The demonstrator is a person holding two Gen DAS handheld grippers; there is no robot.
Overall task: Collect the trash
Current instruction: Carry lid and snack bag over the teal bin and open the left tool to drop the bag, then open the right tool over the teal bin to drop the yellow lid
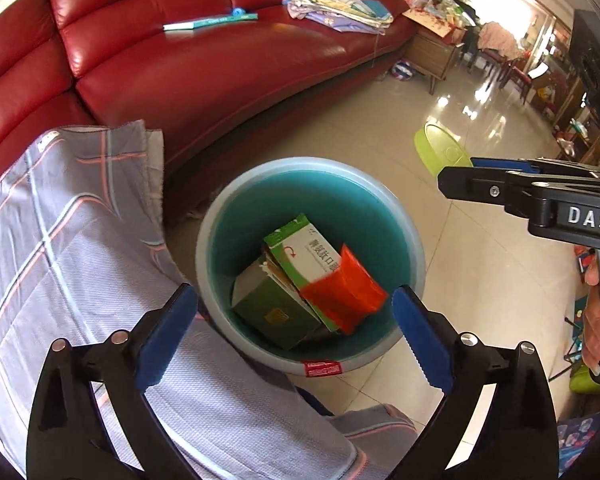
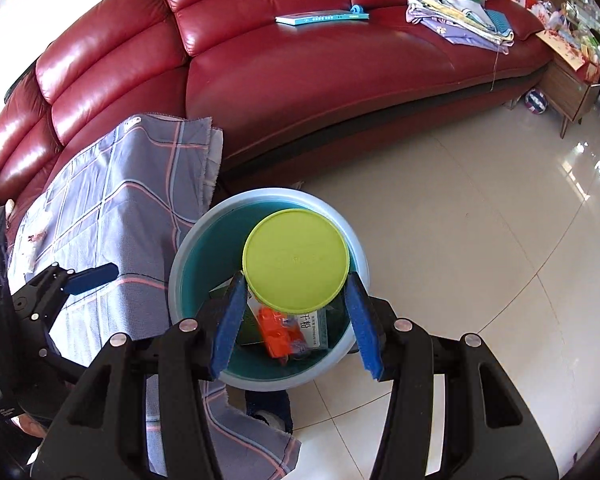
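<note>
A pale blue round bin (image 1: 404,216) with a teal inside stands on the tiled floor by the sofa. In it lie a green box (image 1: 272,308), a white and green carton (image 1: 308,256) and an orange packet (image 1: 344,296). My left gripper (image 1: 296,332) is open and empty above the bin's near side. My right gripper (image 2: 296,320) is shut on a lime green round lid (image 2: 296,256), held flat over the bin (image 2: 188,248). The lid also shows edge-on in the left wrist view (image 1: 440,148), in the right gripper (image 1: 456,176).
A plaid grey cloth (image 1: 60,248) covers a surface left of the bin. A red leather sofa (image 1: 220,80) behind holds a teal book (image 1: 208,22) and piled clothes (image 1: 340,4). A ball (image 2: 536,100) and wooden cabinet (image 2: 572,88) stand far right.
</note>
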